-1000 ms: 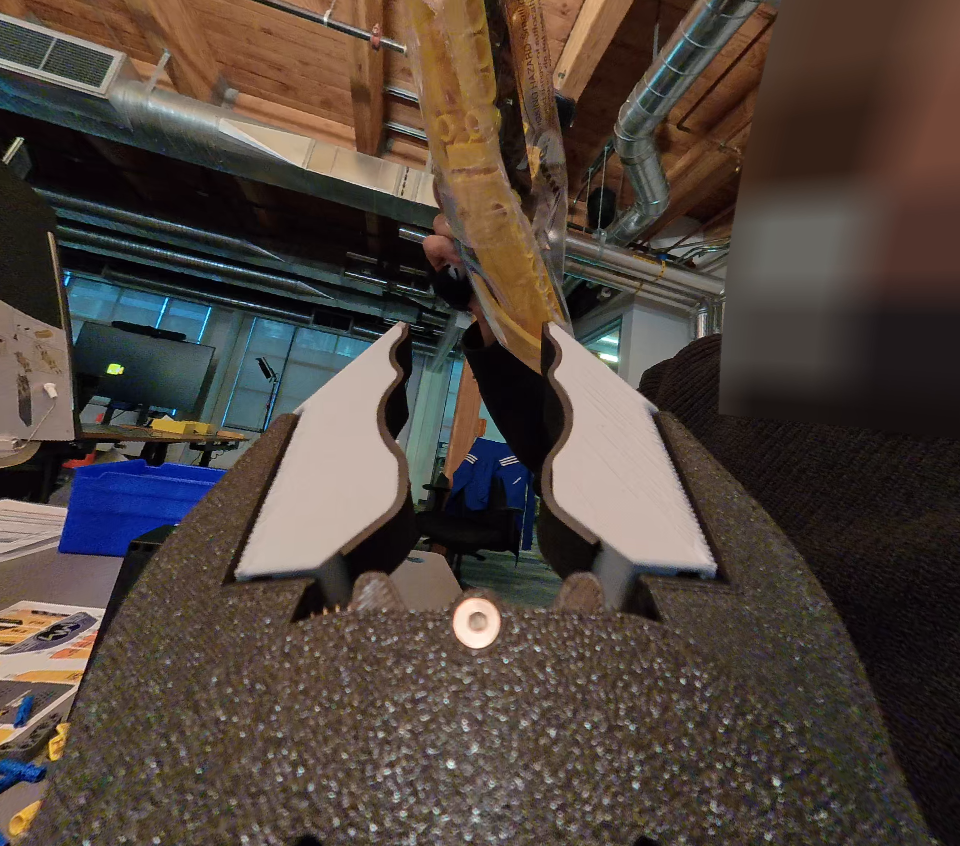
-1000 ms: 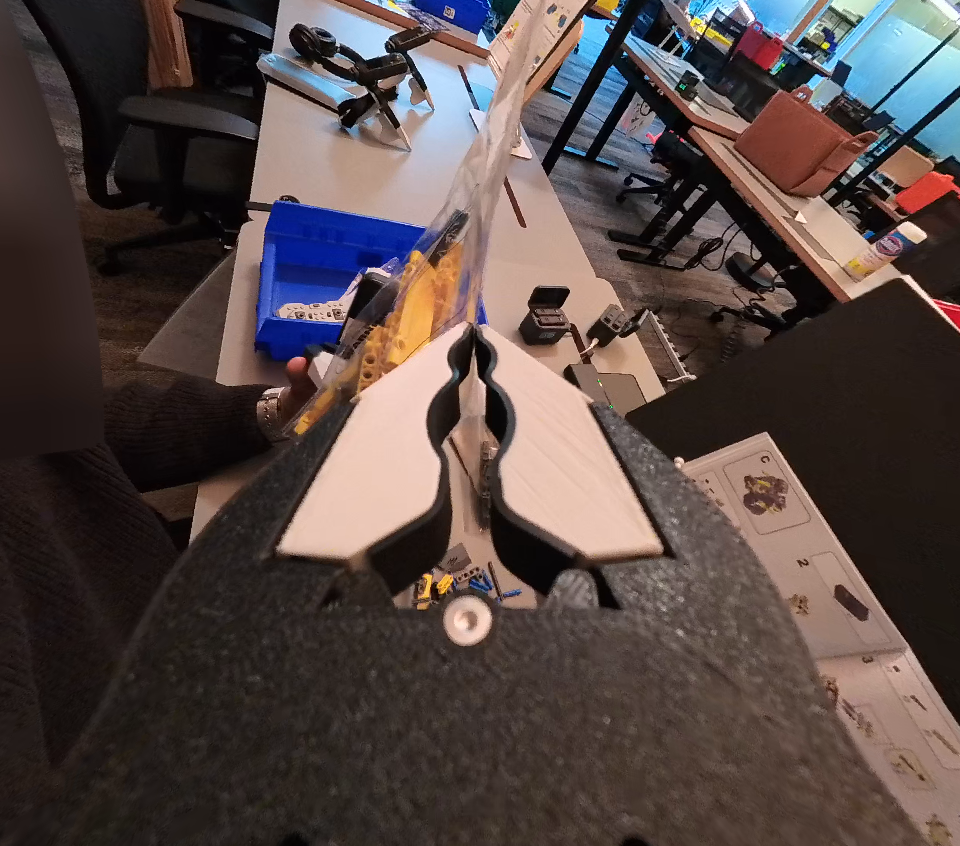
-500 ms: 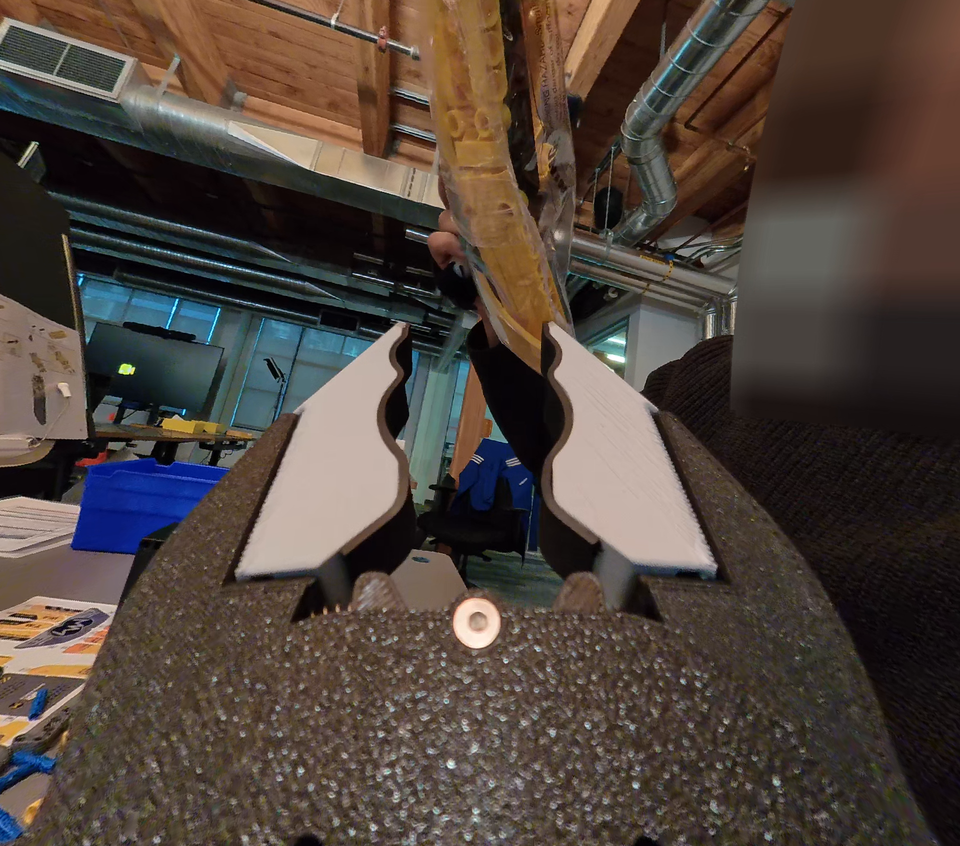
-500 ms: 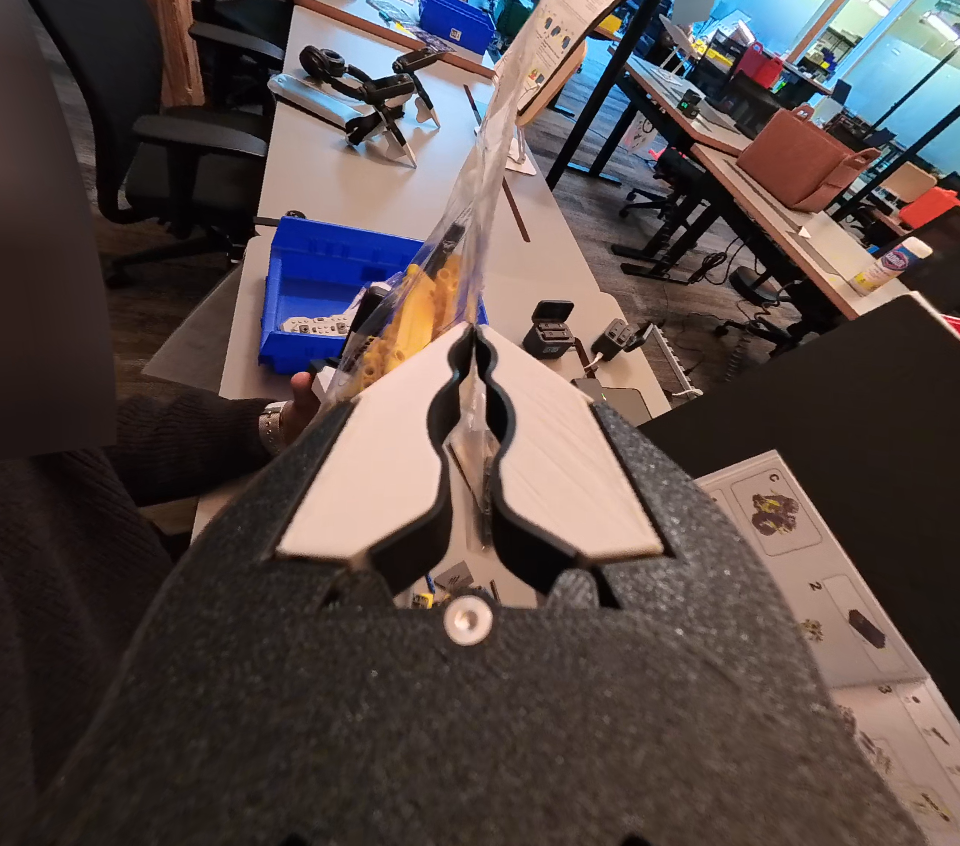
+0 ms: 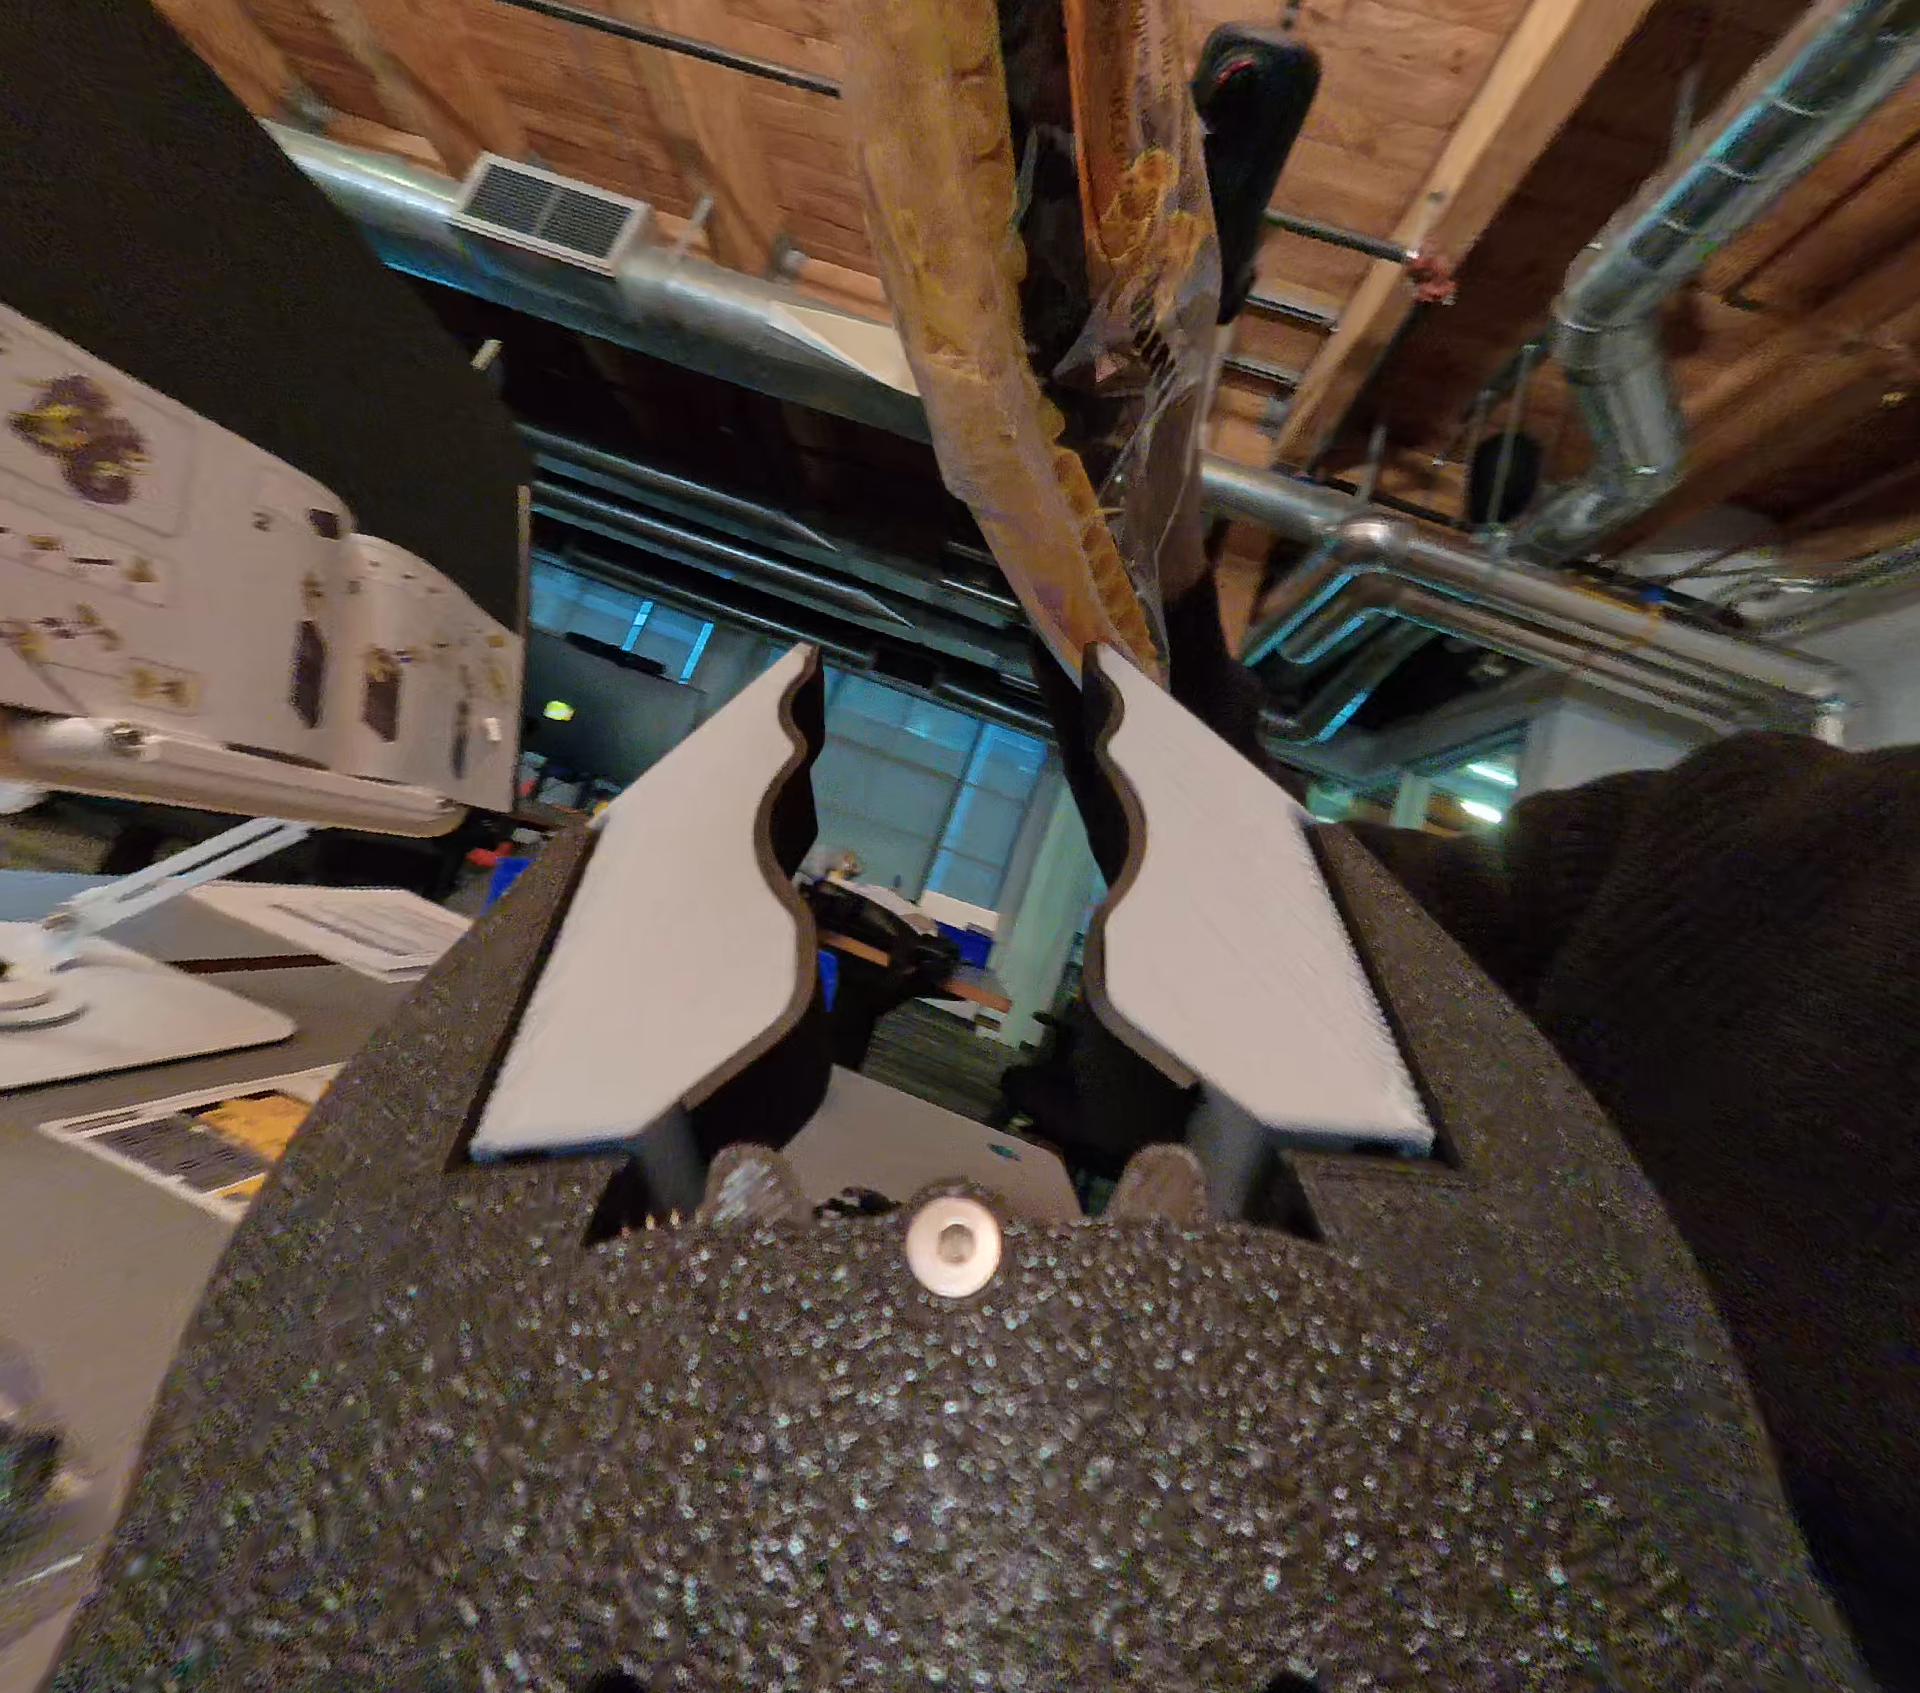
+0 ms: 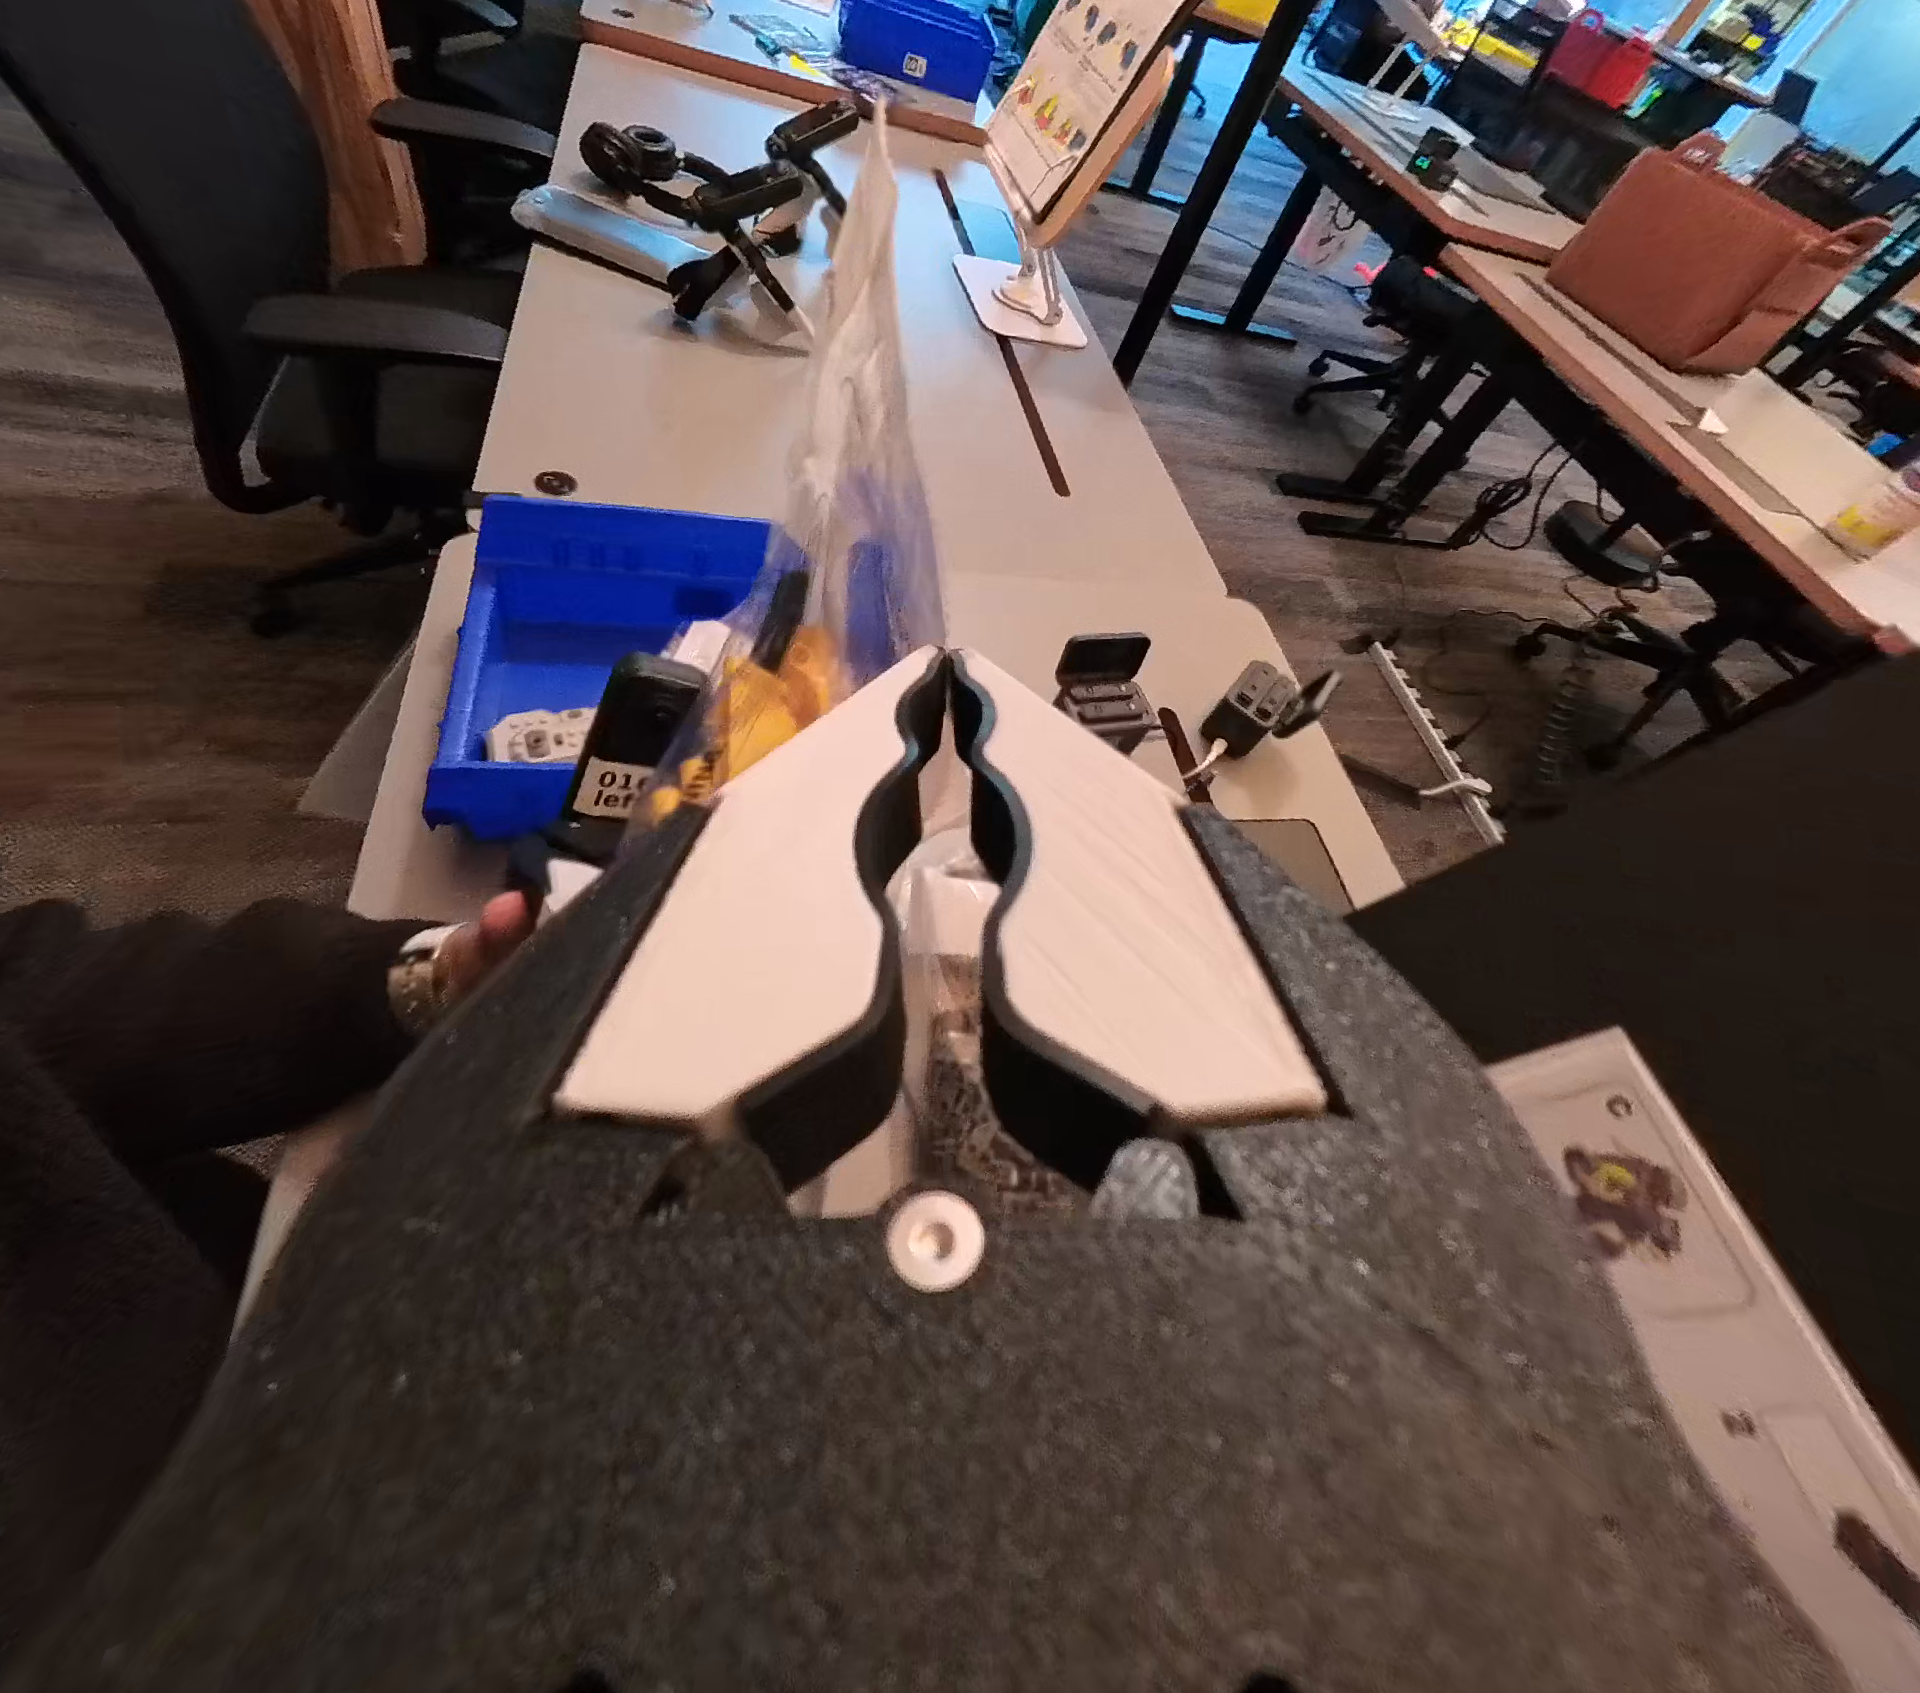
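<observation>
A clear plastic bag of yellow pieces (image 5: 966, 355) hangs above my left gripper (image 5: 948, 656), which points up at the ceiling. Its jaws stand wide open and the bag's lower end rests against the right fingertip (image 5: 1117, 687). My right gripper (image 6: 943, 658) is shut on the bag's thin clear edge (image 6: 862, 396), which runs away from the tips. The yellow pieces (image 6: 774, 698) sag at the bag's left end, next to the black body of the left gripper (image 6: 634, 744). A hand in a dark sleeve (image 6: 488, 926) holds that gripper.
A blue bin (image 6: 540, 635) sits on the grey table (image 6: 665, 417) under the bag. Small black devices (image 6: 1101, 687) lie to its right. An instruction sheet on a black board (image 5: 208, 604) stands at my left; it also shows in the right wrist view (image 6: 1704, 1228). Other grippers on stands (image 6: 727, 209) sit farther down. The grippers' ends are close to 15 cm from one another.
The left gripper has swung, so the board and sheet now fill its left side. The right gripper has lifted and tilted with the bag. Left jaws stay open, right jaws stay shut.
</observation>
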Available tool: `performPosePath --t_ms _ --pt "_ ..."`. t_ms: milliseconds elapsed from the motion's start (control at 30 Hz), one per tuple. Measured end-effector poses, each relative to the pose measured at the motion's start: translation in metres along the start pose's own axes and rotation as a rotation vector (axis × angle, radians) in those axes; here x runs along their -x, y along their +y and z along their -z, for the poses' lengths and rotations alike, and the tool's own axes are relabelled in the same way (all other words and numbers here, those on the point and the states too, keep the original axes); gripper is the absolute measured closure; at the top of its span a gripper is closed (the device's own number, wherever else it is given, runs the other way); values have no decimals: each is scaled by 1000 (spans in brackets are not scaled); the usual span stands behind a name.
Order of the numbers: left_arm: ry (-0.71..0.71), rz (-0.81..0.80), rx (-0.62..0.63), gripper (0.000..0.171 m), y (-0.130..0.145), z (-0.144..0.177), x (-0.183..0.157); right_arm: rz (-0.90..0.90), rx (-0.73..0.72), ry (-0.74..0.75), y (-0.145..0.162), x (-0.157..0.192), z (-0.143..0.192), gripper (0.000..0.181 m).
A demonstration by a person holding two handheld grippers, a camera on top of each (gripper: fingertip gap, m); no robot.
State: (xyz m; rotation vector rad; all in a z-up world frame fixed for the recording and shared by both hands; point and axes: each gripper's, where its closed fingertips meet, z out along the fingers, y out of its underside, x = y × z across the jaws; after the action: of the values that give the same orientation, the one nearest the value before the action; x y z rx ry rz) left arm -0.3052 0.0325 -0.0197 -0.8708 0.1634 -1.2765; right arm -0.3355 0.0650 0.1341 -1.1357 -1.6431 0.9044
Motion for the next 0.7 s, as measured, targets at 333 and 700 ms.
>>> performPosePath --t_ms 333,700 --pt "-288 -1 -103 123 -20 24 49 131 -2 -95 -40 -8 -106 181" --pt "-354 -138 11 123 -5 16 50 168 173 -283 2 32 -256 181"
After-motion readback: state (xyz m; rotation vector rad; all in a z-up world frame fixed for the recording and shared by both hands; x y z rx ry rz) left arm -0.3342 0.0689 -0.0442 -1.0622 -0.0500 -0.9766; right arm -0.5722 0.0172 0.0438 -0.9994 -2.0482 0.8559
